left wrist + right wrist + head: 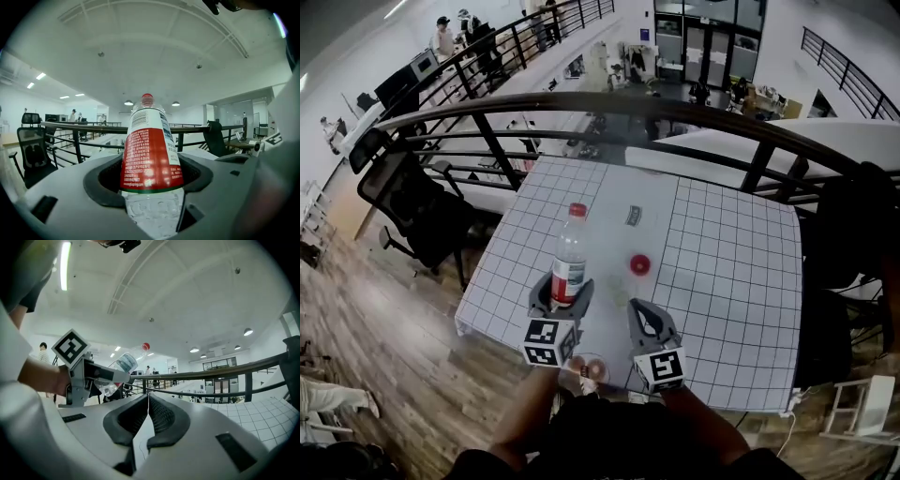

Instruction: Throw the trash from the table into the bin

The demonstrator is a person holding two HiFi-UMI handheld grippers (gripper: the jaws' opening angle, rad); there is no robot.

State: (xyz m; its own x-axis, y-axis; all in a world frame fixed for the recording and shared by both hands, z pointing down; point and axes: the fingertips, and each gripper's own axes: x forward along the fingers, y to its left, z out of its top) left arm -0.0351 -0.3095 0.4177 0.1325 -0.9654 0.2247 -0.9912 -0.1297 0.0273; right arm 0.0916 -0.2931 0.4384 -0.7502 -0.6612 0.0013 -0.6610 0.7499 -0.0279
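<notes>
Two hand-held grippers show at the near edge of the table [731, 281], which is covered by a white cloth with a grid pattern. The left hand-held gripper [562, 292] is clenched on a clear plastic bottle [569, 261] with a red label and a red cap. Its dark pads press the bottle's lower body from both sides, just under the label. In the head view the bottle stands roughly upright over the table's near edge, while in the right gripper view it leans against the ceiling beyond. The right hand-held gripper [639, 306], just beside the left one, is clamped together with nothing between its ribbed pads. Farther out on the cloth lies a small red round thing [639, 264], and beyond it a small dark wrapper [633, 216], both well apart from the grippers. A dark railing [675, 111] curves past the table's far side, and a black office chair [412, 202] stands to the left.
</notes>
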